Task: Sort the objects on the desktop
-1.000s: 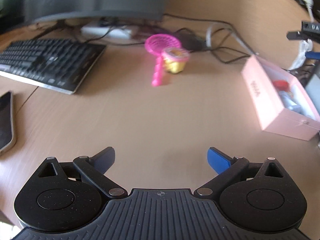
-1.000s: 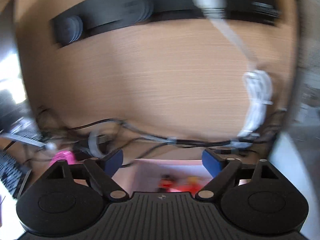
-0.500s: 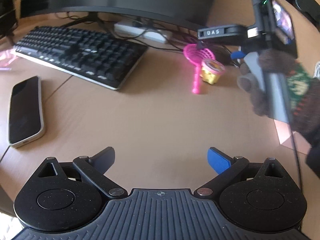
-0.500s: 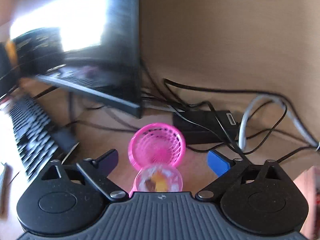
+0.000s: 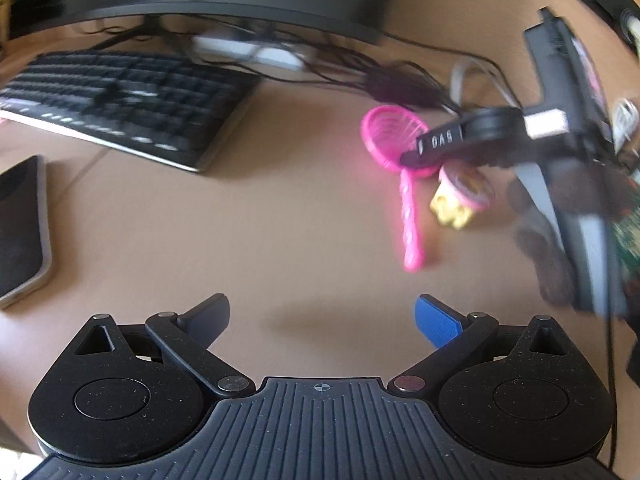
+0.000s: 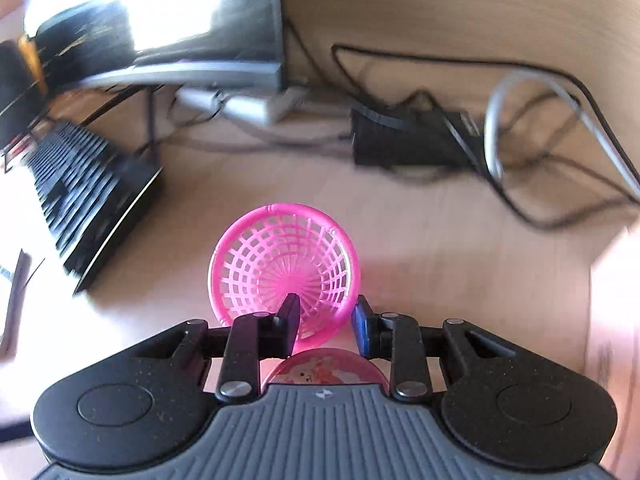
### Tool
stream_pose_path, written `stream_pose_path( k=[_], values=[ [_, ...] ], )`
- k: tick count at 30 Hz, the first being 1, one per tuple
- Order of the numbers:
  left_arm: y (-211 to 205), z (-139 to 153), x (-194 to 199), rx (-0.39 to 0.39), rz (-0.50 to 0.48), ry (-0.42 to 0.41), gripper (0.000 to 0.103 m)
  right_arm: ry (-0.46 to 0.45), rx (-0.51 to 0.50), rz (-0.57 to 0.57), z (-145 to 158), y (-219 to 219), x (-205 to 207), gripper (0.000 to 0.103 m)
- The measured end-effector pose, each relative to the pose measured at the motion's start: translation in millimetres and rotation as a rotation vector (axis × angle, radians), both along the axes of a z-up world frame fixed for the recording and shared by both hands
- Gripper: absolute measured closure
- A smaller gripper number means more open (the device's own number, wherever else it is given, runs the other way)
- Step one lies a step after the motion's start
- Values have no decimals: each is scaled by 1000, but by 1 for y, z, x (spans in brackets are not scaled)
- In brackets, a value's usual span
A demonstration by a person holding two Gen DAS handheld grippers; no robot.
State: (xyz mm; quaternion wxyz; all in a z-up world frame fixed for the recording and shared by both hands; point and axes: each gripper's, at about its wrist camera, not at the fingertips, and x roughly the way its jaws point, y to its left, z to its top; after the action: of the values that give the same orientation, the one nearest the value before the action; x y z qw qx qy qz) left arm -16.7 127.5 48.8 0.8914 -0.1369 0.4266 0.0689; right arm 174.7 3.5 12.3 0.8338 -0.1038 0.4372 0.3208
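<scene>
Pink toy strainer (image 6: 286,268) on my wooden desk (image 5: 240,232): a round, bowl-shaped basket of open plastic lattice, ribs radiating from its centre, with a thick rim and a long twisted handle of the same bright pink. Seen from my left tongs, the handle runs toward 6 o'clock from the basket. My right tongs (image 6: 326,320) have just been closing, and in their own view the near wall of the basket now sits between the two pads, the dark pad (image 6: 290,316) inside the bowl and the blue pad (image 6: 360,326) outside the rim; they grip it there. A small cup with a pink printed lid (image 6: 324,372) lies just beside the strainer, at 6 o'clock from the basket in the right view and at 3 o'clock from the handle in the left view, its yellow body showing only there. My left tongs (image 5: 322,320) hover wide apart over bare desk, holding nothing. A black keyboard (image 5: 128,96) lies at 10 o'clock from the strainer, a phone (image 5: 20,232) at 9 o'clock. Tangled cables (image 6: 520,128) lie at 1 o'clock beyond the basket.
</scene>
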Motion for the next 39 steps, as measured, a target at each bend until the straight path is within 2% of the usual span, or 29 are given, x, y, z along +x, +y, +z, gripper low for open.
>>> stream_pose_path(
  k=[6, 8, 9, 10, 11, 14, 19, 23, 24, 25, 27, 30, 34, 36, 38, 39],
  values=[
    [-43, -9, 1, 11, -164, 46, 1, 88, 68, 34, 4, -69, -65, 75],
    [-58, -10, 1, 34, -210, 59, 1, 116, 103, 21, 8, -93, -80, 70],
    [-65, -10, 1, 41, -232, 65, 1, 125, 128, 5, 11, -107, -86, 60],
    [-71, -9, 1, 43, -249, 67, 1, 122, 150, -8, 14, -119, -92, 52],
    [-78, -8, 2, 46, -262, 65, 1, 108, 168, -23, 19, -131, -97, 50],
    [-93, -5, 6, 58, -272, 64, 1, 35, 173, -74, 33, -168, -108, 47],
    [-111, 5, 6, 73, -275, 44, 1, -37, 161, -202, 37, -205, -89, 46],
    [-117, 11, -2, 101, -272, 40, 1, -59, 176, -218, 36, -203, -74, 45],
    [-117, 12, -4, 114, -261, 43, 1, -59, 190, -199, 37, -202, -77, 42],
    [-115, 12, -6, 129, -245, 49, 1, -53, 217, -163, 40, -199, -82, 33],
    [-111, 12, -8, 181, -197, 78, 1, -54, 259, -89, 47, -193, -95, 25],
    [-102, 10, -8, 249, -133, 113, 1, -65, 258, 28, 54, -177, -117, 25],
    [-92, 13, -6, 256, -86, 129, 1, -86, 191, 147, 46, -155, -141, 25],
    [-92, 14, -5, 261, -84, 128, 1, -110, 142, 170, 38, -149, -152, 26],
    [-92, 14, -3, 266, -91, 126, 1, -142, 97, 167, 32, -146, -159, 45],
    [-92, 13, -3, 266, -96, 126, 1, -157, 70, 162, 29, -146, -160, 47]
  ],
)
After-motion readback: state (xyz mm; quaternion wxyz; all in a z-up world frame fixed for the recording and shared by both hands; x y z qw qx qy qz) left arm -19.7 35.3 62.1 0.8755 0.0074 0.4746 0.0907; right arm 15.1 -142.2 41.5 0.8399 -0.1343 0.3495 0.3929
